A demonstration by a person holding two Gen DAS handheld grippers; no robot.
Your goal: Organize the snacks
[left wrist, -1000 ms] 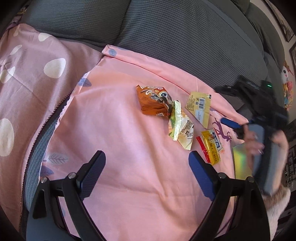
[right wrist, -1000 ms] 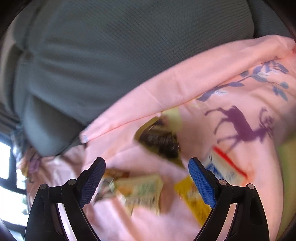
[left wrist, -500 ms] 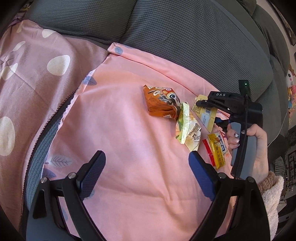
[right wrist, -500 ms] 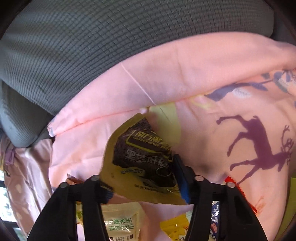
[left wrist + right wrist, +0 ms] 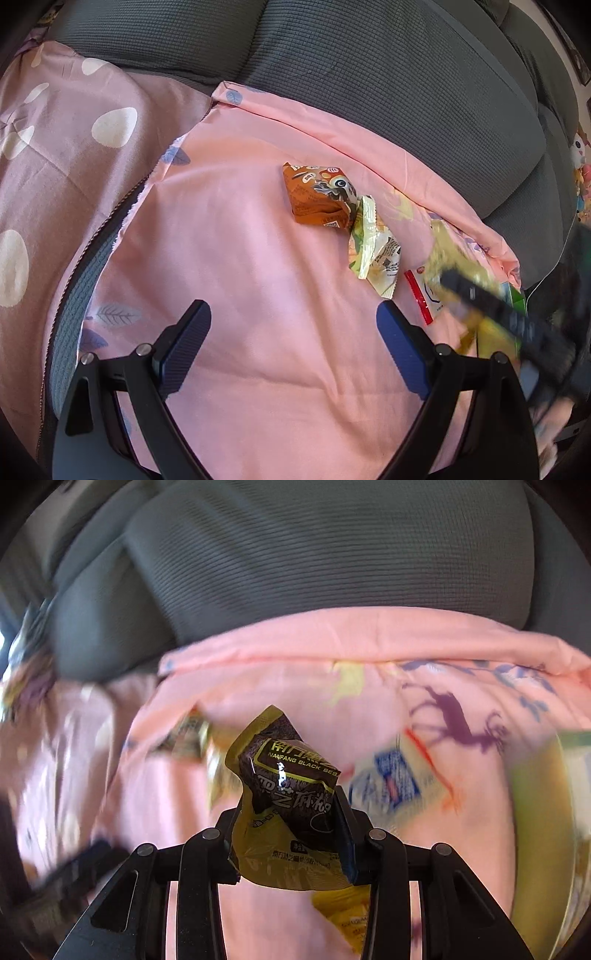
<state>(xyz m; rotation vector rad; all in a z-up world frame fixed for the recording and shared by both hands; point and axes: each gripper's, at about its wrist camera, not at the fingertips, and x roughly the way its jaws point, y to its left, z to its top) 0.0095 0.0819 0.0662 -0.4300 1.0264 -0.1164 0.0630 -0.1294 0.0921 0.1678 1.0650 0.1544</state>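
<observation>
One snack has been picked up so far: the black sesame packet is clamped between the closed jaws of the right gripper and is held above the pink sheet, with no sorted pile visible yet. The left gripper is held wide apart and empty over the near part of the sheet. Still to be organized are the orange packet and the pale green packet touching it toward the far right, and a red-edged sachet nearer the right edge.
</observation>
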